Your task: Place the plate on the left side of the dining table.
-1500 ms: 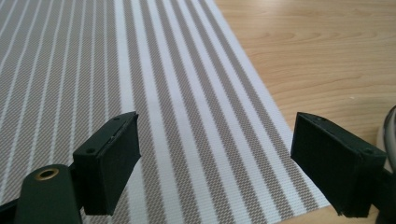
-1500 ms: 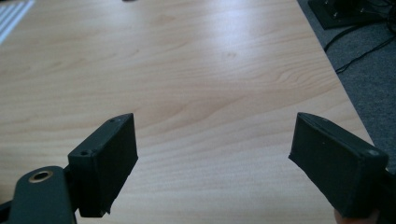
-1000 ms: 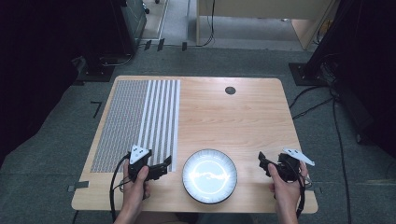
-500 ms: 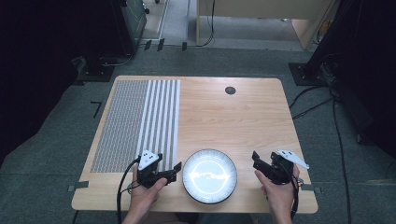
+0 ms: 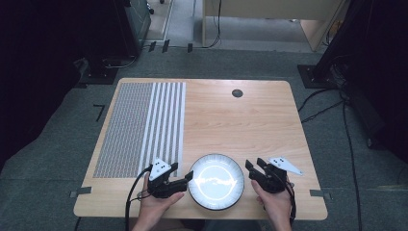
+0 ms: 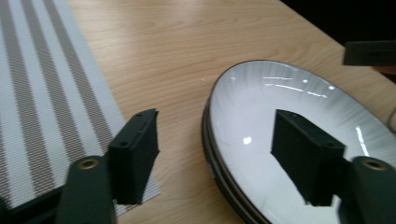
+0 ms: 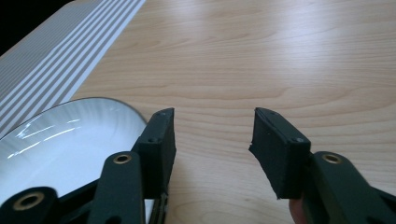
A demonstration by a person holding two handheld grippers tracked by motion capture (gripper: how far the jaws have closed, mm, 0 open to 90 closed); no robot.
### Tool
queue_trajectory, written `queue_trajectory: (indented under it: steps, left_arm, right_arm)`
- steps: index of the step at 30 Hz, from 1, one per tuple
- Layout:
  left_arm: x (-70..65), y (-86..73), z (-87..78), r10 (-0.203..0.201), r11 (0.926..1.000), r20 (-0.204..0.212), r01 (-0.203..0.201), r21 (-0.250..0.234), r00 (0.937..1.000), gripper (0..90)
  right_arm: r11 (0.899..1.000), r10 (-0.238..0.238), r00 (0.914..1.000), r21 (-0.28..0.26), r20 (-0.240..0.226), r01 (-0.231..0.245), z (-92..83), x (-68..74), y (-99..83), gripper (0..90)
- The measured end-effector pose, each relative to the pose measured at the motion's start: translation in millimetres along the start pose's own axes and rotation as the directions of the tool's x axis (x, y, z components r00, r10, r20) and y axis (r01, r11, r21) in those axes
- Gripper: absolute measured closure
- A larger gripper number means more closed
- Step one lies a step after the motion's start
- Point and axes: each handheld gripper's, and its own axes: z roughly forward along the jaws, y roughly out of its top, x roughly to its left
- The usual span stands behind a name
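**Two grippers flank one plate**

One plate [image 5: 215, 181] sits at the table's [image 5: 240, 125] near edge, white inside with a dark rim. The left gripper view shows a second rim under it, maybe a stack of two; cannot tell for sure.

One striped mat [image 5: 142, 126] lies left of the plate and beyond it, its near corner just beside the plate. One small dark round spot [image 5: 236, 93] lies far beyond the plate.

Two grippers, one per hand. Left gripper [image 5: 185, 181] is at the plate's left rim. Its jaws have just been closing; they straddle the rim, one outside over the mat corner, one over the plate's inside, pads not pressing, still apart.

Right gripper [image 5: 253, 168] is just right of the plate. Its jaws have just been closing too; they stand apart over bare wood, with nothing between them, the left jaw beside the plate's rim.
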Motion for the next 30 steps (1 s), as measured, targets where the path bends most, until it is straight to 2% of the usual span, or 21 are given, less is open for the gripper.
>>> queue_trajectory:
  steps: [1,2,3,4,6,9,10,15,17,18,20,21,24,25,26,30]
  left_arm:
    - [-1.4,-0.2,0.4,0.001,1.0000,0.014,-0.001,0.001,0.9999,38.2]
    - [-3.3,-0.7,0.7,0.004,1.0000,0.033,-0.005,0.005,0.9994,43.2]
    - [-3.3,-0.7,0.7,0.004,1.0000,0.033,-0.005,0.005,0.9994,45.9]
    - [-4.4,-1.3,1.2,0.012,0.9999,0.047,-0.012,0.012,0.9988,49.2]
    - [-5.6,-2.7,3.3,0.014,0.9994,0.063,-0.016,0.029,0.9979,52.7]
    - [-5.7,-4.0,5.1,0.013,0.9989,0.060,-0.016,0.045,0.9981,56.1]
    - [-5.8,-5.0,6.3,0.016,0.9984,0.062,-0.019,0.054,0.9980,59.2]
    - [-5.5,-5.5,6.7,0.024,0.9979,0.062,-0.028,0.058,0.9978,65.2]
    - [-4.9,-5.4,6.7,0.022,0.9978,0.069,-0.027,0.061,0.9974,67.3]
    - [-4.9,-5.6,6.8,0.023,0.9977,0.071,-0.027,0.062,0.9972,68.9]
    - [-5.1,-5.7,6.8,0.025,0.9976,0.071,-0.029,0.062,0.9972,69.6]
    - [-5.5,-5.6,6.9,0.031,0.9974,0.070,-0.035,0.063,0.9971,69.7]
    - [-5.3,-5.0,6.4,0.040,0.9969,0.056,-0.044,0.064,0.9976,69.3]
    - [-5.3,-5.0,6.4,0.040,0.9969,0.056,-0.044,0.064,0.9976,68.7]
    - [-3.9,-4.7,6.3,0.033,0.9972,0.054,-0.036,0.066,0.9980,67.6]
    - [-0.7,-5.1,7.0,0.025,0.9962,0.067,-0.030,0.081,0.9974,67.5]
  right_arm:
    - [1.000,-0.004,0.9999,0.001,-0.013,0.004,0.3,2.3,-0.6,53.1]
    - [1.000,0.007,0.9985,-0.002,-0.054,-0.007,0.4,6.2,-1.3,57.3]
    - [1.000,0.007,0.9985,-0.002,-0.054,-0.007,0.4,6.2,-1.3,57.3]
    - [0.999,0.038,0.9948,-0.013,-0.094,-0.039,0.3,9.3,-2.5,61.1]
    - [0.999,0.042,0.9933,-0.017,-0.108,-0.044,0.7,11.6,-3.7,62.0]
    - [0.999,0.042,0.9916,-0.017,-0.122,-0.045,1.4,13.2,-5.0,63.3]
    - [0.999,0.044,0.9916,0.005,-0.122,-0.044,2.6,14.4,-6.6,67.2]
    - [0.998,0.047,0.9935,0.046,-0.104,-0.042,3.3,15.0,-7.6,73.2]
    - [0.997,0.053,0.9920,0.067,-0.115,-0.046,3.6,15.4,-7.5,74.0]
    - [0.994,0.052,0.9946,0.101,-0.090,-0.043,4.7,15.6,-8.0,76.1]
    - [0.992,0.057,0.9954,0.114,-0.077,-0.048,5.1,15.5,-8.3,77.0]
    - [0.989,0.082,0.9939,0.131,-0.073,-0.072,5.2,14.8,-8.4,80.4]
    - [0.985,0.098,0.9921,0.151,-0.078,-0.086,5.6,14.1,-8.0,83.2]
    - [0.985,0.098,0.9921,0.151,-0.078,-0.086,5.6,14.1,-8.0,83.2]
    - [0.980,0.107,0.9923,0.174,-0.062,-0.095,6.3,14.0,-7.9,84.4]
    - [0.977,0.117,0.9914,0.184,-0.060,-0.104,6.5,13.7,-8.1,84.7]
